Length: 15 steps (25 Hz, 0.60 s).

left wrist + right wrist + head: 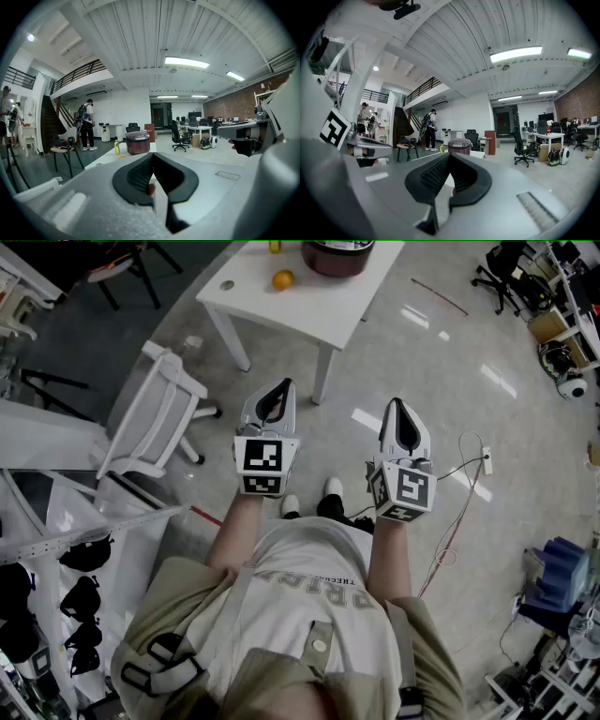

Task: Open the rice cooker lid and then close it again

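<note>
The dark red rice cooker [337, 256] stands with its lid down on a white table [253, 292] at the top of the head view, well ahead of both grippers. It shows small in the left gripper view [138, 142] and the right gripper view [460, 146]. My left gripper [281, 388] and right gripper [397, 407] are held side by side in front of the person's chest, above the floor, both shut and empty. Their jaws [153, 159] [449, 161] point roughly level toward the table.
An orange [282, 279] and a yellow bottle [116, 147] lie on the table by the cooker. A white chair [155, 418] stands at the left, racks of gear at far left. A cable [459, 512] runs over the floor at the right. People stand in the background.
</note>
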{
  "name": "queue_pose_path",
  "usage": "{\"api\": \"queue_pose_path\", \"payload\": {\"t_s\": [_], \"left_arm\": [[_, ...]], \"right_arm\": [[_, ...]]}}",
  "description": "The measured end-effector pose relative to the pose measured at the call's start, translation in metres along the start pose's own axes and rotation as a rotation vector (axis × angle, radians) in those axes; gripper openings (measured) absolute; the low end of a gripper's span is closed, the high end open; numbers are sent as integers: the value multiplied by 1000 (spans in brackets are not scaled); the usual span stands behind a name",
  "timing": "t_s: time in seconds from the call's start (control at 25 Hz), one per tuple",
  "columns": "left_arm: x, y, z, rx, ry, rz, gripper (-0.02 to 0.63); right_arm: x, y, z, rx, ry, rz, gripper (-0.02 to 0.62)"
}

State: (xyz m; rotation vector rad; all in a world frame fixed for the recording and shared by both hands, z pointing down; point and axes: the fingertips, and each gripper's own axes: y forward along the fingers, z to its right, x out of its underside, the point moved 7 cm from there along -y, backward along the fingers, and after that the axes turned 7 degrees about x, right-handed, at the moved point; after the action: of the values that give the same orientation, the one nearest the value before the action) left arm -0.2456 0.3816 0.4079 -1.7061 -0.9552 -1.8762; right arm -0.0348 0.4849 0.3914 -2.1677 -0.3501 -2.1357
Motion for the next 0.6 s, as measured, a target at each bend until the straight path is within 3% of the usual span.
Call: {"api": "queue_pose_path", "payload": {"t_s": [0.6], "left_arm": [[0,21,0,-15,-2,-20,9]], "right_arm": [[1,21,9,-32,-9,-11,0]]}}
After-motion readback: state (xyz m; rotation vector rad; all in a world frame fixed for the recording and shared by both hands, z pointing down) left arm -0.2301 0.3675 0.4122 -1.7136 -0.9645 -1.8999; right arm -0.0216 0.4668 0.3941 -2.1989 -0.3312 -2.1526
